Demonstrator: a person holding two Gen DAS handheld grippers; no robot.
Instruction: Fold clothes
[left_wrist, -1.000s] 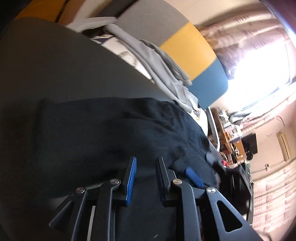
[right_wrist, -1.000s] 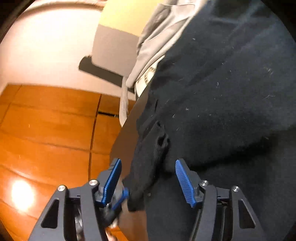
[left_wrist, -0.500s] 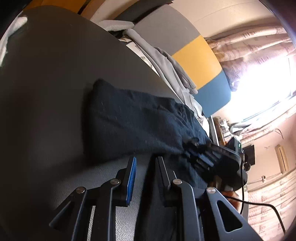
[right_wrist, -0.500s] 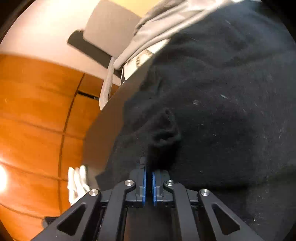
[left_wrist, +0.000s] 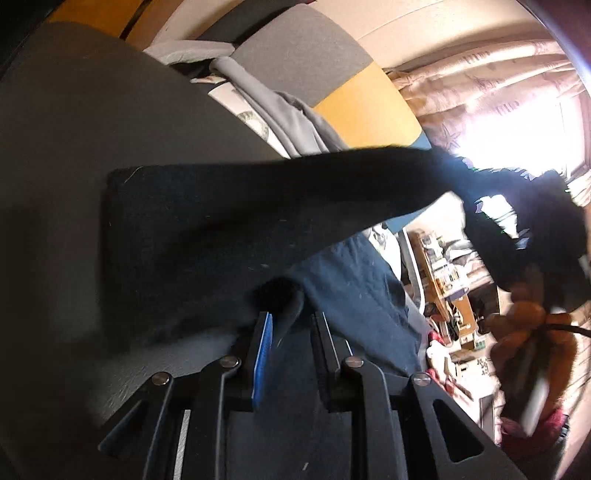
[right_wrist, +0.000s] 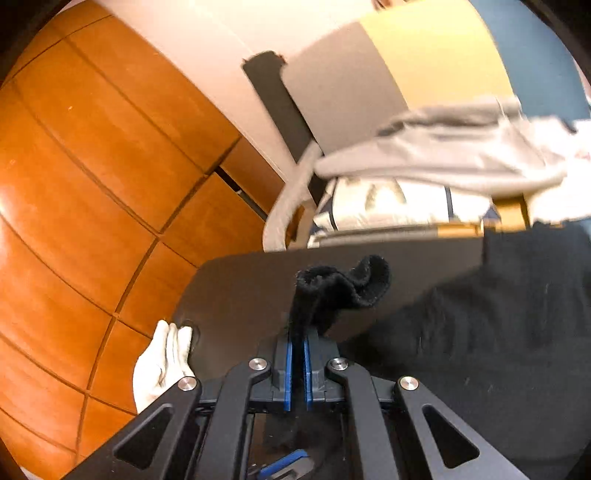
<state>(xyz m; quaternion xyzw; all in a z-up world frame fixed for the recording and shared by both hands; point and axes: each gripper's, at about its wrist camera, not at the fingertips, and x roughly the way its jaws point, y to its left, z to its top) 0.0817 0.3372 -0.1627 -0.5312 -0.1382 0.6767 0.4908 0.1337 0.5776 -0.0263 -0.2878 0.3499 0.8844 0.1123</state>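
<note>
Dark grey table (right_wrist: 236, 291), rounded corner, over orange wood floor (right_wrist: 92, 177). Black garment (right_wrist: 498, 332) spread on right part, one end raised off surface. White cloth (right_wrist: 162, 362) at near-left edge.

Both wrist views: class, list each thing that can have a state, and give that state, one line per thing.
Black garment: part flat on the grey table, one edge lifted.
Right gripper: shut on the black garment's edge.
Left gripper: partly open, fabric between its fingers, grip unclear.
Grey garment: unfolded, heaped.
</note>
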